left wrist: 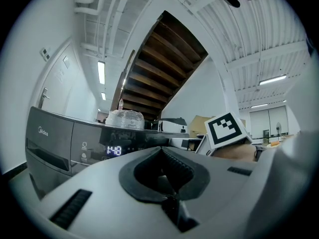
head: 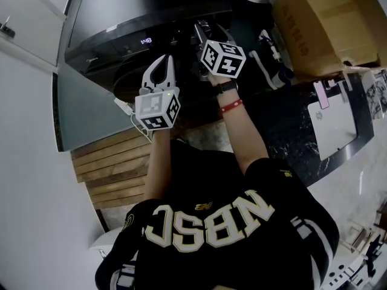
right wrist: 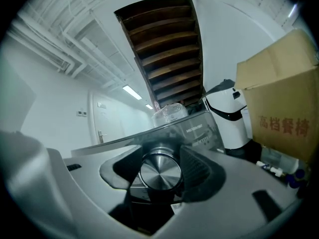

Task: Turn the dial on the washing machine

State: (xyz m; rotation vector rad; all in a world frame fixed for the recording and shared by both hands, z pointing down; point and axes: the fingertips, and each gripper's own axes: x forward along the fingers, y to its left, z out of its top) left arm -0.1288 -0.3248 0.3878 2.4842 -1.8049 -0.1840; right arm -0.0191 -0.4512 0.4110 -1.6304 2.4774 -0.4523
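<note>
Right gripper [right wrist: 160, 151] has its ribbed dark pads clamped around the dial [right wrist: 160, 173], a round brushed-metal knob on the glossy dark-grey front panel of the washing machine [left wrist: 55, 143]. Left gripper [left wrist: 160, 149], smooth white plastic, hangs just short of that panel, left of the dial, jaws pinched together on nothing. A crinkly clear plastic bundle [left wrist: 124, 119] sits on the machine's top, and a plain brown cardboard box [right wrist: 281, 108] is off past its right side.
</note>
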